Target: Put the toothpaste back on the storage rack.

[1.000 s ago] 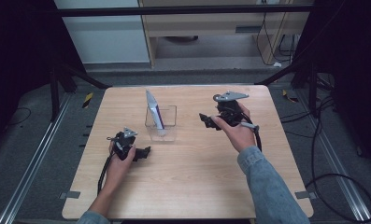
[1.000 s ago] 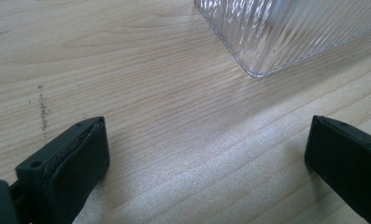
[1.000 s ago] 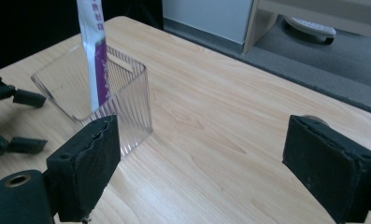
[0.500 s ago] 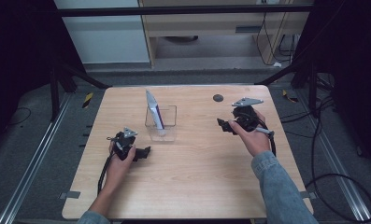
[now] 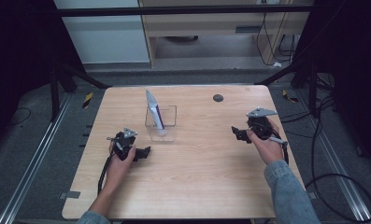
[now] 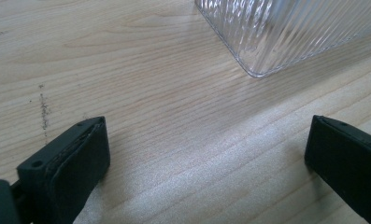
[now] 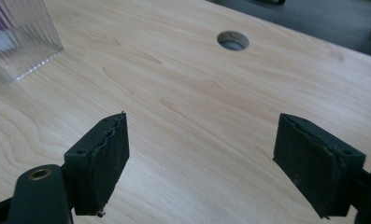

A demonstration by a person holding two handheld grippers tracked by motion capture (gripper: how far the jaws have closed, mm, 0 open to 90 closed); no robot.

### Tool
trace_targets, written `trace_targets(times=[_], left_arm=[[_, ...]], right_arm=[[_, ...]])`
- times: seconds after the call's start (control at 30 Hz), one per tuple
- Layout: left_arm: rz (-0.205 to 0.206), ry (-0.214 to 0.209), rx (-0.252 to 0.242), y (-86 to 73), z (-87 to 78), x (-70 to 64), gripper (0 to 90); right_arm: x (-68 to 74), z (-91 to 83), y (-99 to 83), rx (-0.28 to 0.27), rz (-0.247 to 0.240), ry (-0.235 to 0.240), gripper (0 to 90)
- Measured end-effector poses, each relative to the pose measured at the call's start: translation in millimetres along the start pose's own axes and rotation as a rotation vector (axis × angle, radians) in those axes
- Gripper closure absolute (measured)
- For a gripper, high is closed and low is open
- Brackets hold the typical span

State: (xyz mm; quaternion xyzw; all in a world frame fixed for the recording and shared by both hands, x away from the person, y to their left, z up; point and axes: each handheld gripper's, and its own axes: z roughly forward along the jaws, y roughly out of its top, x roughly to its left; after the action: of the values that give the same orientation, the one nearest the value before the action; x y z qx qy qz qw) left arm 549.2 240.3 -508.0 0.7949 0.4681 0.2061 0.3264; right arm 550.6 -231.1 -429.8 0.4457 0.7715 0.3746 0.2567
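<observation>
A clear ribbed square container stands near the middle of the wooden table, with a white and purple tube leaning upright inside it. My left gripper rests low on the table just left of and in front of the container, open and holding nothing; a corner of the container lies ahead of its jaws. My right gripper hovers at the right side of the table, open and holding nothing, with the container far off to its left.
A round cable hole sits in the table's far right part, also ahead of the right gripper as the hole. Black frame posts and cables surround the table. Bare wood lies between the two grippers.
My right gripper has drawn back from the table's far right area toward the near right, uncovering the round hole. The left gripper, container and tube have stayed put.
</observation>
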Motion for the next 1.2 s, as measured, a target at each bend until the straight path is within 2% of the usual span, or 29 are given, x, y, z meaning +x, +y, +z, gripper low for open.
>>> trace_targets(times=[0.1,0.17,0.27,0.37,0.53,0.77,0.87,1.03,1.2], left_arm=[[-0.001,0.0,0.0,0.0,0.0,0.0,0.0],[-0.001,0.0,0.0,0.0,0.0,0.0,0.0],[0.0,0.0,0.0,0.0,0.0,0.0,0.0],[0.0,0.0,0.0,0.0,0.0,0.0,0.0],[0.0,0.0,0.0,0.0,0.0,-0.1,0.0],[0.0,0.0,0.0,0.0,0.0,-0.1,0.0],[-0.001,0.001,0.0,-0.1,0.0,-0.2,0.0],[-0.001,0.001,0.0,0.0,0.0,-0.2,0.0],[-0.001,0.001,0.0,-0.1,0.0,-0.2,0.0]], right_arm=[[-3.3,-0.1,-8.2,0.014,-0.015,-0.017,18.3],[-10.3,2.1,-21.8,0.035,-0.004,-0.026,18.1],[-15.4,4.7,-31.4,0.046,0.022,-0.027,18.0],[-24.0,9.8,-49.2,0.046,0.09,-0.024,18.7],[-32.0,18.0,-60.7,0.056,0.136,-0.022,18.6],[-39.3,29.2,-65.2,0.045,0.173,-0.044,18.7],[-38.5,34.2,-65.4,0.037,0.18,-0.054,18.4],[-36.6,42.4,-67.1,0.066,0.177,-0.067,16.7],[-36.4,46.0,-67.8,0.068,0.177,-0.075,15.6]])
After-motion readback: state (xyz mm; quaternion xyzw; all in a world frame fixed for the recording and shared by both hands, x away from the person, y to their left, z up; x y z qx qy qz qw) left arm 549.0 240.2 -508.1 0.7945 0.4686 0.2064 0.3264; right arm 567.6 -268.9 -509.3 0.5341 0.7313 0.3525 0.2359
